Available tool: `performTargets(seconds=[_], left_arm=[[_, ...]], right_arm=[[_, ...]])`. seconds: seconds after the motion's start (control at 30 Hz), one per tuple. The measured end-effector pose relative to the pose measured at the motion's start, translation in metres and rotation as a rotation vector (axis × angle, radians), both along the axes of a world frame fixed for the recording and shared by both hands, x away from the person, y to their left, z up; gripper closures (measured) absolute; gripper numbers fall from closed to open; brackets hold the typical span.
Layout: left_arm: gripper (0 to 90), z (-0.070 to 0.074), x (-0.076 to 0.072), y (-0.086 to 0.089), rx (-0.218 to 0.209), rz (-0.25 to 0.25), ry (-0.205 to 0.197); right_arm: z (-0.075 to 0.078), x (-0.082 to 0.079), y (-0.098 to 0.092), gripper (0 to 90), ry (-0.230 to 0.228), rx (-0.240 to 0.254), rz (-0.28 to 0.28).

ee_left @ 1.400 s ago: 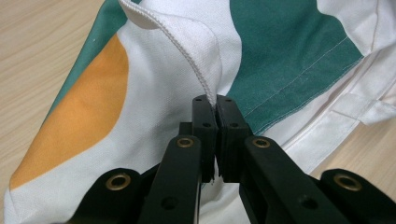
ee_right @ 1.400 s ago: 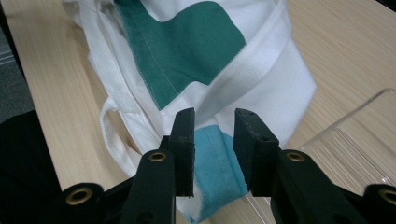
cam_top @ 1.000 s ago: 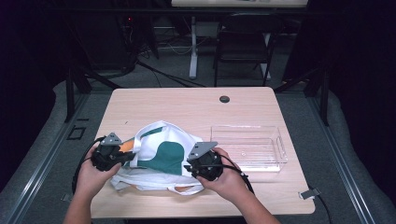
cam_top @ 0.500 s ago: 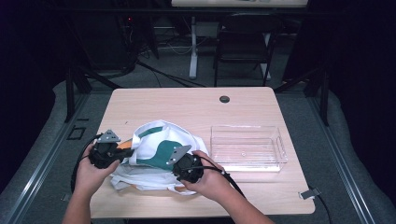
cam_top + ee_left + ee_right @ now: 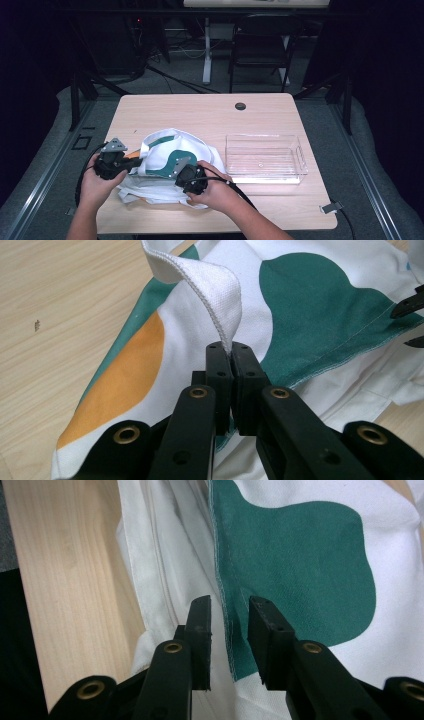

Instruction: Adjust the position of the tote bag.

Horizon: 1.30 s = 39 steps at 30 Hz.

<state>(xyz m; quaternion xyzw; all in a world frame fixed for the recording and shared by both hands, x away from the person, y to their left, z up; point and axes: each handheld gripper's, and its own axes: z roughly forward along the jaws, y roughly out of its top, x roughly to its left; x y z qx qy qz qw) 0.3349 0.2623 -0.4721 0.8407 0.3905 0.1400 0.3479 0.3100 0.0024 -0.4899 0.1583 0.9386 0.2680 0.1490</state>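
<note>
The left gripper [image 5: 231, 351] has its jaws clamped together on a white strap [image 5: 215, 287] of the cloth bag [image 5: 170, 160]; the webbing rises out of the pinch and curls over toward the upper left of the left gripper view. Below the strap lies the bag's printed panel, with an orange patch [image 5: 125, 375] on one side and a dark green shape [image 5: 320, 305] on the other.

The right gripper [image 5: 230, 612] stands narrowly parted, its jaws having just been opening. A stitched seam [image 5: 222, 580] along the edge of the green print runs up between the two pads, and nothing is pinched; whether a pad brushes the fabric is hard to tell from this angle.

In the high view the bag lies crumpled at the near left of the wooden table [image 5: 200, 112], both hands at its front edge. A clear plastic bin [image 5: 265, 157] sits just to the bag's right.
</note>
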Motion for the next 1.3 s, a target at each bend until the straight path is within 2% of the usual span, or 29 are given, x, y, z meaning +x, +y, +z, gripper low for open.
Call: performTargets(seconds=[0.13, 0.33, 0.57, 0.77, 1.0, 1.07, 1.1, 1.2, 1.3], left_arm=[[88.1, 0.001, 0.000, 0.002, -0.009, 0.003, -0.002], [88.1, 0.000, 0.001, 0.002, -0.011, 0.002, -0.003], [87.9, -0.001, 0.000, 0.001, -0.010, -0.003, -0.005], [85.1, -0.001, 0.000, 0.001, -0.001, -0.026, 0.009], [82.5, -0.002, -0.002, 0.003, -0.008, -0.024, 0.018], [80.6, -0.002, -0.002, 0.003, -0.011, -0.025, 0.021], [80.0, -0.002, -0.002, 0.003, -0.014, -0.024, 0.018], [74.7, -0.001, -0.003, 0.003, -0.028, -0.034, 0.018], [70.4, 0.001, -0.004, 0.004, -0.019, -0.027, 0.015]], right_arm=[[-0.002, 0.003, 0.001, 72.6, 0.003, -0.036, 0.007], [-0.004, 0.004, 0.002, 75.7, 0.005, -0.026, 0.000], [-0.002, 0.006, 0.002, 85.1, 0.002, -0.029, -0.002], [0.001, 0.006, 0.002, 88.9, -0.007, -0.046, -0.003], [0.007, 0.006, -0.001, 89.2, -0.038, -0.016, -0.015], [0.009, 0.005, -0.002, 89.3, -0.050, 0.006, -0.023], [0.011, 0.005, -0.002, 89.3, -0.054, -0.002, -0.019], [0.013, 0.004, -0.002, 89.3, -0.067, 0.009, -0.024], [0.016, 0.004, -0.002, 89.3, -0.078, 0.015, -0.024]])
